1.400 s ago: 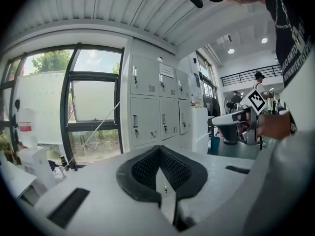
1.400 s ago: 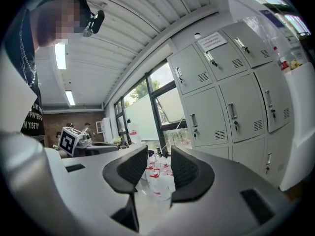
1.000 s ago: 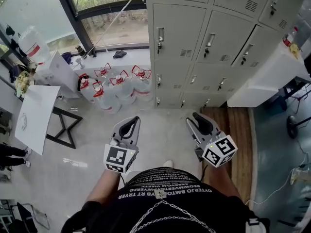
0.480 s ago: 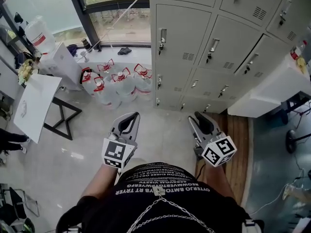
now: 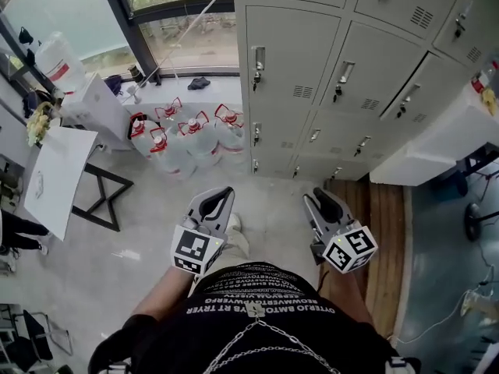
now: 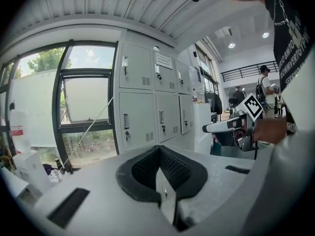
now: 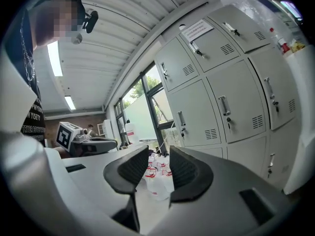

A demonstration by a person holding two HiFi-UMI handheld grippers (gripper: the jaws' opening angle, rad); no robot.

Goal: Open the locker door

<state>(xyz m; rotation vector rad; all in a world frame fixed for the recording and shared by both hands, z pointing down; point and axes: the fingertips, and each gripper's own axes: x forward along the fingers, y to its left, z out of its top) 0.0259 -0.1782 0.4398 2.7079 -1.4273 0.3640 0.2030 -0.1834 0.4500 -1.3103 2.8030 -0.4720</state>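
Head view is looking steeply down at a person holding a gripper in each hand, both tools pointing toward a bank of grey lockers [image 5: 343, 68] standing ahead and well apart from them. Every locker door [image 5: 292, 53] is sitting shut. The left gripper [image 5: 221, 194] is holding its jaws pressed together at the tips, gripping nothing. The right gripper [image 5: 317, 195] is holding its jaws spread, with only the distant water bottles [image 5: 191, 142] beside the lockers showing through the gap. Compared with a second ago, a white shoe [image 5: 232, 223] is now showing on the floor between the two grippers, while the lockers and bottles are sitting in much the same place.
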